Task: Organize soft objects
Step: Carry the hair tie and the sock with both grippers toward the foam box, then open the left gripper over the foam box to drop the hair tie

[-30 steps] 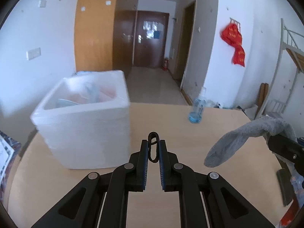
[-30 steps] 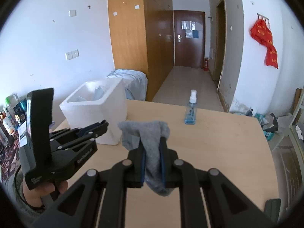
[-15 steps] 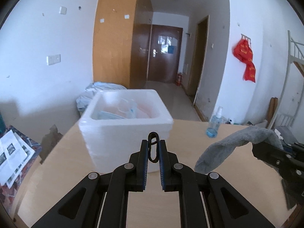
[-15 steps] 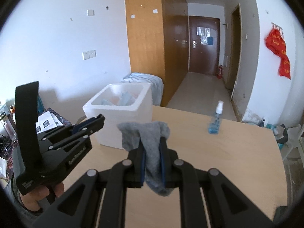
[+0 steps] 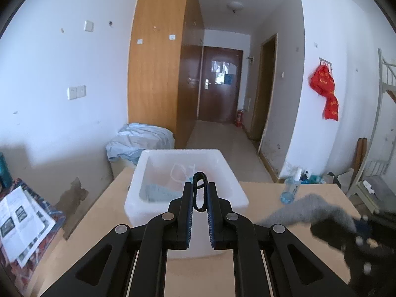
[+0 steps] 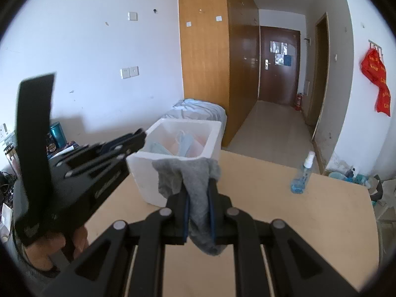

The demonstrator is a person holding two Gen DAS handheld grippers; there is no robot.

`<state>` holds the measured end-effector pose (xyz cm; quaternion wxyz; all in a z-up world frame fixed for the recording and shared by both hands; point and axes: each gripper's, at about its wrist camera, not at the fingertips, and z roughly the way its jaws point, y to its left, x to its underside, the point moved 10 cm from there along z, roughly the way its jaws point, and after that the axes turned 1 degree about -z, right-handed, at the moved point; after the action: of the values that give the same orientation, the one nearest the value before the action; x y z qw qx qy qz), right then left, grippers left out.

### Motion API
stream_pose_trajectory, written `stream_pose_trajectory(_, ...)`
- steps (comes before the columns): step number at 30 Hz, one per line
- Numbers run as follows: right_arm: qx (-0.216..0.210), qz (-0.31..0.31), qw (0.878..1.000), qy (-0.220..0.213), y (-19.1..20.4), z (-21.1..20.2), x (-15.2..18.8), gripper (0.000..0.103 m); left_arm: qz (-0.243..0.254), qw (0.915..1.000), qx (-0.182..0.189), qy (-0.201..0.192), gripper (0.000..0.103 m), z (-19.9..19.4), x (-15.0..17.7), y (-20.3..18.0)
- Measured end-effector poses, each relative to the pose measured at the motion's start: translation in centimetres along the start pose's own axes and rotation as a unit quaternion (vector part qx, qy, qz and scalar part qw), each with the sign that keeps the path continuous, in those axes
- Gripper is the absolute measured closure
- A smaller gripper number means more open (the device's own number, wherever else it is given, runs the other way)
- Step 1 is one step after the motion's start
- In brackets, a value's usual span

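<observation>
My left gripper (image 5: 200,191) is shut on a black hair tie (image 5: 199,193) and holds it just above the near rim of a white foam box (image 5: 153,163). The box stands on the wooden table (image 5: 259,193) and holds light blue face masks (image 5: 160,193) and other soft items. My right gripper (image 6: 199,193) is shut on a grey sock (image 6: 195,180), which hangs over and below its fingers. It is to the right of the box, seen blurred in the left wrist view (image 5: 304,210). The box also shows in the right wrist view (image 6: 148,173).
A blue spray bottle (image 5: 290,188) stands on the table's far right part, also in the right wrist view (image 6: 303,177). Left of the table lie magazines (image 5: 22,222). A pale blue bundle (image 5: 141,141) sits behind the box. A corridor runs beyond.
Both grippers have risen and moved toward the foam box. The left gripper with the hair tie is now over the box's near rim, and the box's inside shows.
</observation>
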<state>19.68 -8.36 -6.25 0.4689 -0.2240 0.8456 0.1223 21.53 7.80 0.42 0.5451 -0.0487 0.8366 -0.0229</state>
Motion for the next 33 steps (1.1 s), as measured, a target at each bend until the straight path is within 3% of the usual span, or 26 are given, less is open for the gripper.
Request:
stream_pose_trajectory(15,0.001,0.005,1.0,0.014,-0.7,1.8,0.2,0.087,-0.009,0.9993,-0.018,0.033,0.092,7.9,-2.0,0.9)
stream_pose_trajectory(19,0.002,0.007,1.0,0.018,-0.7,1.9,0.2,0.087,-0.015,0.9978,-0.019,0.062,0.092,10.0,-1.1,1.1)
stream_pose_trajectory(26,0.004,0.005,1.0,0.02,-0.6,1.8,0.2,0.087,-0.015,0.9969,-0.032,0.07,0.088,11.2,-0.4,1.6)
stream_pose_trajectory(30,0.003,0.007,1.0,0.02,-0.6,1.8,0.2,0.087,-0.005,0.9975,-0.044,0.056,0.068,10.6,-0.6,1.4)
stream_pose_trajectory(33,0.003,0.008,1.0,0.02,-0.7,1.8,0.1,0.087,-0.014,0.9979,-0.051,0.038,0.024,9.9,-1.0,1.6)
